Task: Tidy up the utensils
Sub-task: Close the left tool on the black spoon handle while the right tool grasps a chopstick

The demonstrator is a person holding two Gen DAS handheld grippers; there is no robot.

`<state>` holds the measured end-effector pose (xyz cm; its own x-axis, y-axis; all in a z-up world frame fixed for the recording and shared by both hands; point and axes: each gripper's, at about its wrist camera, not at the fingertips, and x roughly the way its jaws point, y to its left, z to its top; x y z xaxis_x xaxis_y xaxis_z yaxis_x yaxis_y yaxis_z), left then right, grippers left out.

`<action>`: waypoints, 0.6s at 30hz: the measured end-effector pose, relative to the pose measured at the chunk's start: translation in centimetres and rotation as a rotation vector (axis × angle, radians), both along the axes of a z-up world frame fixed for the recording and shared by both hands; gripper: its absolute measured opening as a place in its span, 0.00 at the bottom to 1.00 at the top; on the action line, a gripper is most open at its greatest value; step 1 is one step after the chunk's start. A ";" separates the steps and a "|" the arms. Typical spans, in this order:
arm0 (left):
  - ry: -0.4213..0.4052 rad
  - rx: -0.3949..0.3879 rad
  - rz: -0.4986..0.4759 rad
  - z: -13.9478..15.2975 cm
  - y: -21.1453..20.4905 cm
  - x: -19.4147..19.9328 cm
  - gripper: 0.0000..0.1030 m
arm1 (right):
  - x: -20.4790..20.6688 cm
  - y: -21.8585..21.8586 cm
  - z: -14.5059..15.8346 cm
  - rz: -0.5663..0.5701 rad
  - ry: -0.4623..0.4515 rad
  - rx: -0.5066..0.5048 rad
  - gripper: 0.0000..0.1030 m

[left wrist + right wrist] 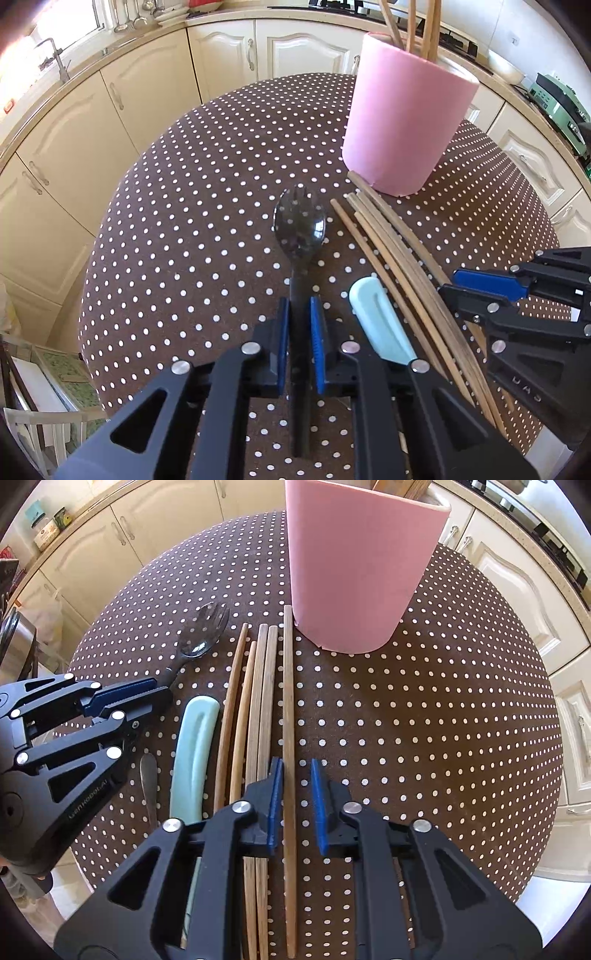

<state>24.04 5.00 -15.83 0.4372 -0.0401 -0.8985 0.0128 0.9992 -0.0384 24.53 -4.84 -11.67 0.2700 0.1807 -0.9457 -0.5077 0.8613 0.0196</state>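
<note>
The black spork (pixel 300 225) sits pinched in the left tongs (pixel 300 325), a chopstick (pixel 289 738) between the narrowed right tongs (pixel 297 805); both next need lifting into the pink cup (pixel 354 572).

Left claw (pixel 300 343) grips spork (pixel 300 225) handle

Count on the polka-dot desk (pixel 424 720):
- loose wooden chopsticks (pixel 263 701): 5, lying side by side
- pink cup (pixel 354 572): 1
- dark spork (pixel 300 225): 1
- pale blue handle (pixel 194 746): 1
- metal handle (pixel 148 779): 1, partly hidden
- sticks standing in cup: at least 3
</note>
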 end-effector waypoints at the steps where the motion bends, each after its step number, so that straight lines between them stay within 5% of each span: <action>1: -0.007 -0.004 0.006 0.0 0.0 0.0 0.11 | -0.2 0.0 0.1 0.006 -0.011 0.001 0.10; 18: -0.142 -0.078 0.061 1.7 1.3 -6.2 0.11 | -6.4 -4.0 2.8 0.036 -0.159 0.156 0.06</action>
